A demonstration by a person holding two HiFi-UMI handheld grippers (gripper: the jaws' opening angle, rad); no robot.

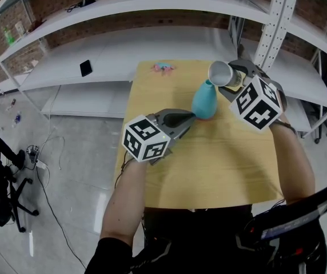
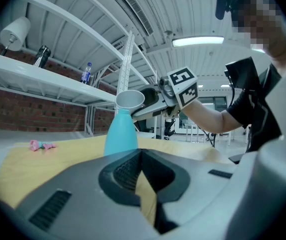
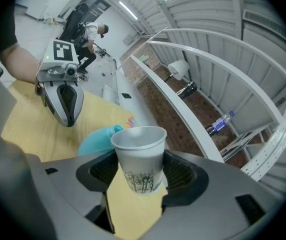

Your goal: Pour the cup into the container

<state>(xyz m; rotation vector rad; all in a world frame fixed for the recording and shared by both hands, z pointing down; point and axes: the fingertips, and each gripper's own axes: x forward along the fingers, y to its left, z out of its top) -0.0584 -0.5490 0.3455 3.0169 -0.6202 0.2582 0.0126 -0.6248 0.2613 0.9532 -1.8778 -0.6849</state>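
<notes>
Paper cup (image 1: 220, 73) is clamped in the right gripper (image 1: 232, 76), jaws spread wide around its lower wall, pads on either side. It is up off the desk (image 1: 220, 164), over the far right part. The cup is tipped over, mouth toward the top of the teal vase (image 1: 204, 100). In the left gripper view the cup's rim (image 2: 129, 99) sits right at the vase's mouth; can't tell if it touches or is just above. No liquid shows in any view, contents unknown.

Handling, my read:
- The cup is thin paper, light and easy to crush.
- The grip is best kept low on the wall, where it is now (image 3: 139, 156), and gentle, since a hard squeeze would buckle the rim.
- The outside looks dry, with low slip risk.
- The vase is narrow-necked and tall, so it looks tippy if the cup bumps it.

The vase stands upright on the desk, toward the far edge, right of middle.

Left gripper (image 1: 191, 117) is low over the desk just beside the vase's base, on the near-left side. Its tips are together with nothing between them (image 2: 140, 154), and the vase sits beyond them, not gripped. Can't tell if the tips touch the vase.

Small pink thing (image 1: 163, 67) lies at the desk's far edge, well apart from the vase.
</notes>
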